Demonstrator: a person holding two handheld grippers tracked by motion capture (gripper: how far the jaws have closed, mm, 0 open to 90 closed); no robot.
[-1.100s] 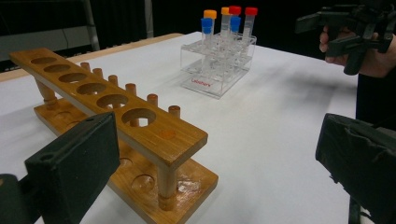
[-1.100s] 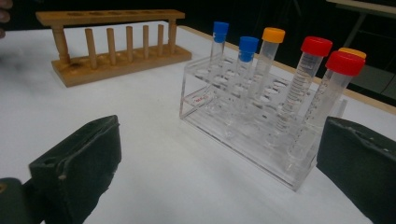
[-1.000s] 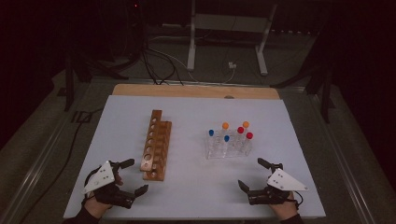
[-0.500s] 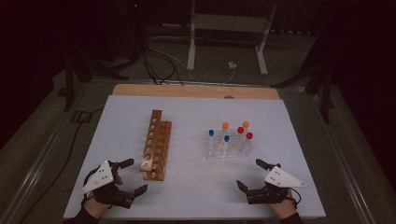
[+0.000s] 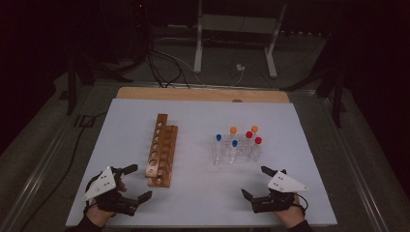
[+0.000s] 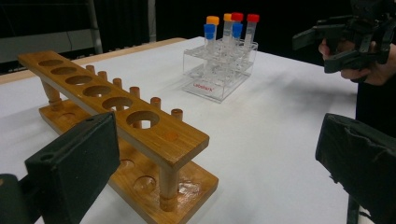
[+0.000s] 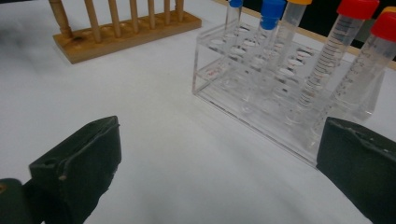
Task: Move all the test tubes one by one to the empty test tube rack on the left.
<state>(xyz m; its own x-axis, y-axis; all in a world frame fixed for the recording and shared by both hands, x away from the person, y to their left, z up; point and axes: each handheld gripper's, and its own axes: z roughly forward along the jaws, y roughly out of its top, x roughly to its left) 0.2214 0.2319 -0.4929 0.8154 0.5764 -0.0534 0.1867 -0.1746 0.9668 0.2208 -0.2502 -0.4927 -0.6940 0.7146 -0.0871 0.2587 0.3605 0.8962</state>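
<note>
Your left gripper (image 5: 126,184) rests at the near left of the desk (image 5: 203,203) with its jaws spread wide and holding nothing; your right gripper (image 5: 258,182) sits at the near right in the same condition, jaws spread and empty. The work evidently concerns the capped tubes (image 5: 249,136) standing upright in the clear plastic rack (image 5: 235,153), which sits right of centre on the desk, and the empty wooden rack (image 5: 161,150) to its left. The relation that governs the coming move: the clear rack lies directly ahead of your right gripper, near it, while the left gripper is well apart from it across the desk. The right hand is plainly the nearer one. In the right gripper view the clear rack (image 7: 261,84) stands ahead between the jaws and to the right, with the red-capped tubes (image 7: 348,28) nearest the right-hand jaw and the blue-capped tubes (image 7: 268,18) further along. Each tube's long axis is vertical, so a side-on approach across the tube below its cap appears called for. The wooden rack runs lengthwise away from you, its near end just ahead of the left gripper; in the left gripper view its holes (image 6: 140,120) all stand empty. No tube is yet touched.
</note>
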